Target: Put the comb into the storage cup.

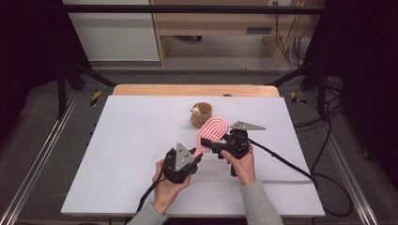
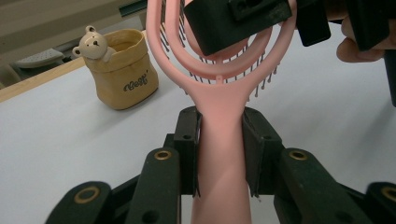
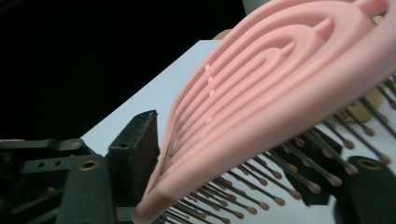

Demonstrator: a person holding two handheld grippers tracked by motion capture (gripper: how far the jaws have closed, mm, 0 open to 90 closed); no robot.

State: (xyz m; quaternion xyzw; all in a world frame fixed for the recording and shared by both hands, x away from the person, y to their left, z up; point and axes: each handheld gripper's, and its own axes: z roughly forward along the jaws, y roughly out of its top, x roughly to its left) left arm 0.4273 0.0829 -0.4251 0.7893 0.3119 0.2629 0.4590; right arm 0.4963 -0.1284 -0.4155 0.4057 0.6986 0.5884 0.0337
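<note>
Above the middle of the white surface (image 1: 141, 140), you are holding the pink plastic hairbrush with the looped, open head (image 1: 212, 132) in the air between both tools. Your left gripper (image 2: 220, 154) is clamped on the brush's handle, a black pad flat against each side of it. Your right gripper (image 1: 217, 146) has come in from the right around the head: one jaw stands against the smooth pink back, the other sits on the bristle side, and I cannot tell whether the pads are pressing yet.

As I read it, this is a handover from left to right. The pick-up is done and the brush is well off the surface; what remains is a firm hold on the head, letting go of the handle, and setting the brush wherever it belongs. The tan fabric pouch with a small bear figure on its rim (image 1: 201, 114), just beyond the brush on the far side, looks the likely place.

Your left hand (image 1: 165, 185) reaches forward from the near edge with its gripper aimed up and away; your right hand (image 1: 241, 165) is turned inward, pointing its gripper leftward at the brush.
</note>
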